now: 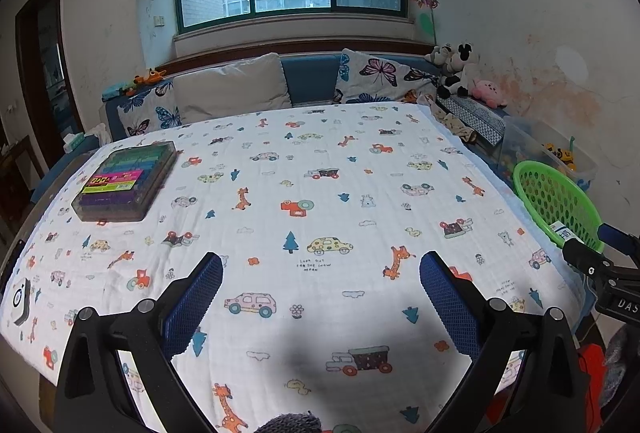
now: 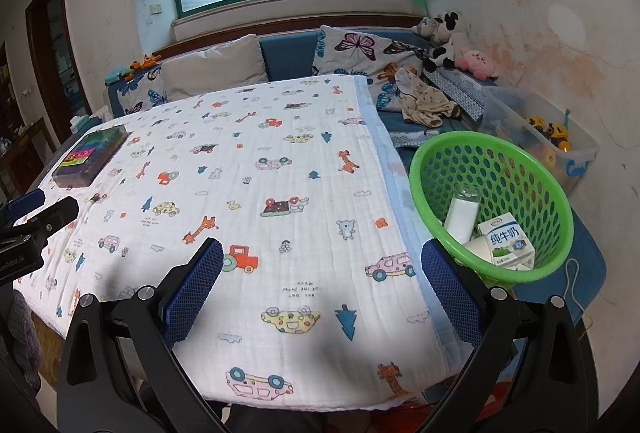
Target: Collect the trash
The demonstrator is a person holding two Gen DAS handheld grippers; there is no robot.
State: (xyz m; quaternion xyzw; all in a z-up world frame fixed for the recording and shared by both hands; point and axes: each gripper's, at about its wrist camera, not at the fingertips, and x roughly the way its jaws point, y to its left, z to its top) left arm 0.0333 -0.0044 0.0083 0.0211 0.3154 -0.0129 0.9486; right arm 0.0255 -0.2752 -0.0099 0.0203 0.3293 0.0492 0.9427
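Note:
A green plastic basket (image 2: pixel 532 169) stands just off the table's right edge. Inside it lie a white milk carton (image 2: pixel 507 239), a clear plastic packet (image 2: pixel 462 211) and a white cup on its side (image 2: pixel 478 247). In the left wrist view the basket (image 1: pixel 552 193) shows at the far right, with the carton's corner (image 1: pixel 562 231) just visible. My right gripper (image 2: pixel 322 273) is open above the patterned cloth (image 2: pixel 256 193), its right finger near the basket's rim. My left gripper (image 1: pixel 320 285) is open over the cloth's near middle, holding nothing.
A box of coloured markers (image 1: pixel 128 181) lies at the table's far left. A small white device (image 1: pixel 20 303) sits at the near left edge. A sofa with cushions (image 1: pixel 232 89) runs behind the table. A clear toy bin (image 2: pixel 548 137) stands beyond the basket.

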